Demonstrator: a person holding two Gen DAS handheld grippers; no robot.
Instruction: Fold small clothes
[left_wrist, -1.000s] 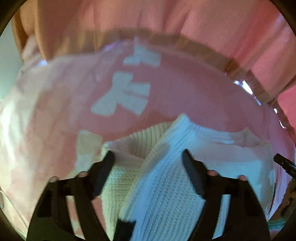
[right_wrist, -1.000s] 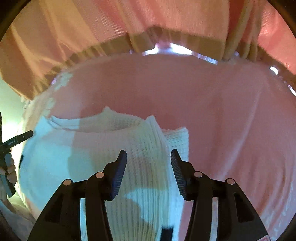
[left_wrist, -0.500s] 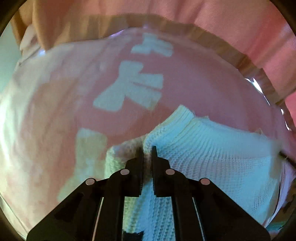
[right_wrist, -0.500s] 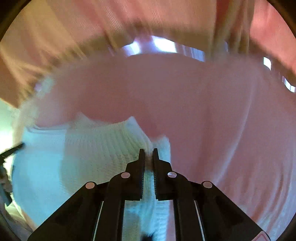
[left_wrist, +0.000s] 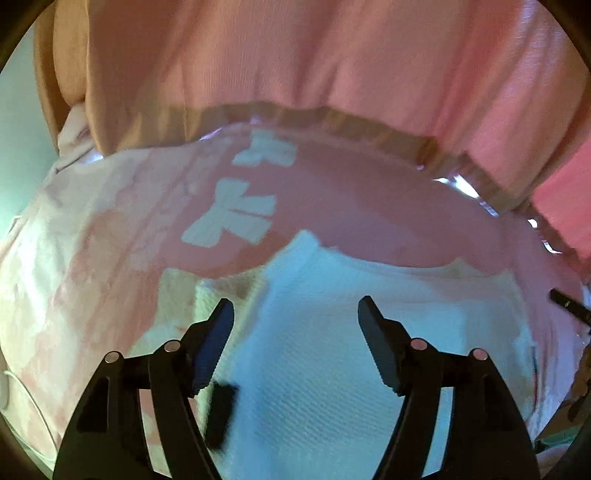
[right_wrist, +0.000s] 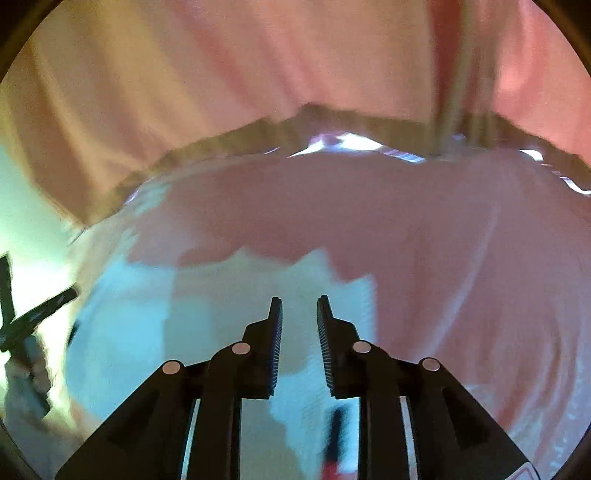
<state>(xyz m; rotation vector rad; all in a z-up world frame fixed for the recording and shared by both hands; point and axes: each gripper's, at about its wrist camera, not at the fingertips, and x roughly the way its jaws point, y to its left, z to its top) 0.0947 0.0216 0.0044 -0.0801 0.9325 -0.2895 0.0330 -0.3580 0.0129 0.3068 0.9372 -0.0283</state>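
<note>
A small white knitted garment (left_wrist: 369, 332) lies on a pink patterned cloth (left_wrist: 369, 206). It also shows in the right wrist view (right_wrist: 207, 317), blurred. My left gripper (left_wrist: 295, 317) is open, its fingers spread wide just above the garment's left part, holding nothing. My right gripper (right_wrist: 299, 314) is open by a narrow gap over the garment's right edge, with nothing visibly pinched. A dark tag (left_wrist: 221, 413) shows near the garment's near edge.
A pink curtain (left_wrist: 314, 55) hangs behind the table's far edge. White bow shapes (left_wrist: 232, 218) mark the pink cloth at left. The other gripper's tip (left_wrist: 569, 306) shows at the right edge, and the left tool (right_wrist: 33, 314) at the right view's left edge.
Both grippers closed on the garment half a second ago and have now opened, the left wide and the right slightly. The garment lies released and flatter on the cloth.
</note>
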